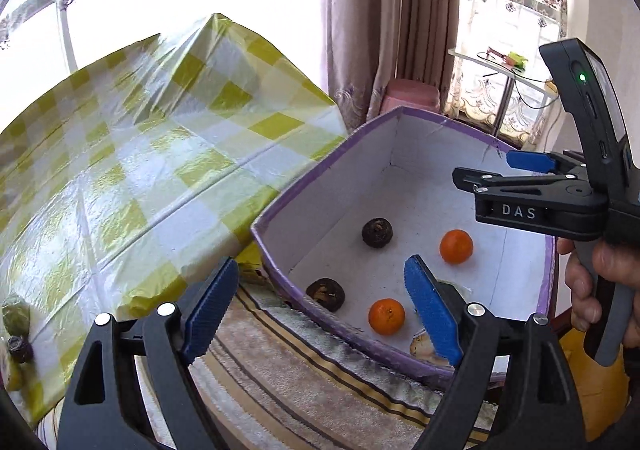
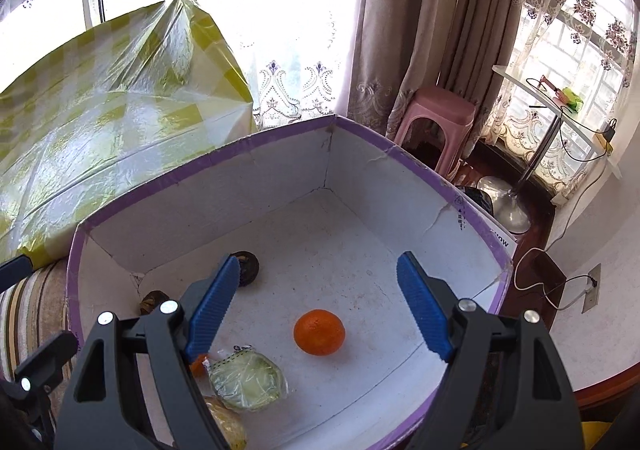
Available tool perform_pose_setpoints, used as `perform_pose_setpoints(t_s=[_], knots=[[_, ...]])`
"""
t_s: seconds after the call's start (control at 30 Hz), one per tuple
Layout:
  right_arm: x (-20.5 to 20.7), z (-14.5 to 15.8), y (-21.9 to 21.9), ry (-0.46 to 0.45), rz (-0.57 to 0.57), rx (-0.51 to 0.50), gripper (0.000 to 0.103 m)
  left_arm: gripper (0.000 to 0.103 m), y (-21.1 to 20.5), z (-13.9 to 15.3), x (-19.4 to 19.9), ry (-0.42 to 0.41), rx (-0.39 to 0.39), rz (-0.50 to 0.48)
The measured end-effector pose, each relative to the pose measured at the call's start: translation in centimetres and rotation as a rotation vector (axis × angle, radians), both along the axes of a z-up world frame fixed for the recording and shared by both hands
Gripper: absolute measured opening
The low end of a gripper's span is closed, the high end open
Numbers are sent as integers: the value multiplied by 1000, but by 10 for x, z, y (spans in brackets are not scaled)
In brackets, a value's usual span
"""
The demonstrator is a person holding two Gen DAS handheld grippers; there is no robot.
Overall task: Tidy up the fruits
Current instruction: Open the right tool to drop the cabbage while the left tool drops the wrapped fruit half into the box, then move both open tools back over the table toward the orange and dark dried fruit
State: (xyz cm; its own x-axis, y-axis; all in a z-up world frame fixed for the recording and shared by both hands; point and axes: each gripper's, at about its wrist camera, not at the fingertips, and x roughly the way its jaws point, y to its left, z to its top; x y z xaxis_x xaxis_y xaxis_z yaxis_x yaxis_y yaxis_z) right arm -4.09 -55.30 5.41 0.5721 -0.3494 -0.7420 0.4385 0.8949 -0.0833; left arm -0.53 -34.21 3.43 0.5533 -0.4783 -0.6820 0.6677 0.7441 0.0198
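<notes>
A white box with a purple rim [image 1: 320, 166] [image 2: 208, 166] holds two oranges [image 1: 456, 246] [image 1: 386, 316], two dark round fruits [image 1: 377, 233] [image 1: 325, 294] and a plastic-wrapped green fruit [image 2: 248, 382]. In the right wrist view one orange [image 2: 319, 332] lies between the fingers. My left gripper [image 1: 324, 302] is open and empty over the box's near left rim. My right gripper [image 2: 316, 310] is open and empty above the box; it also shows in the left wrist view [image 1: 520, 174]. More fruit [image 1: 16, 326] lies at the table's left edge.
The box rests on a striped towel [image 1: 304, 378] beside a table with a yellow checked cloth [image 1: 140, 154]. A pink stool [image 2: 440, 118], curtains, a lamp base [image 2: 512, 210] and cables stand behind the box.
</notes>
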Motion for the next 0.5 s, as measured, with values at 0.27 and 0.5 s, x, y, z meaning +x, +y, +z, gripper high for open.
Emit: perform_pose_setpoints(t_s=[0.27, 0.5], knots=[[12, 13, 32, -18, 72, -8, 81, 88, 68, 27, 13, -86, -74, 171], [27, 16, 71, -10, 151, -15, 81, 88, 142, 40, 26, -107, -93, 352]])
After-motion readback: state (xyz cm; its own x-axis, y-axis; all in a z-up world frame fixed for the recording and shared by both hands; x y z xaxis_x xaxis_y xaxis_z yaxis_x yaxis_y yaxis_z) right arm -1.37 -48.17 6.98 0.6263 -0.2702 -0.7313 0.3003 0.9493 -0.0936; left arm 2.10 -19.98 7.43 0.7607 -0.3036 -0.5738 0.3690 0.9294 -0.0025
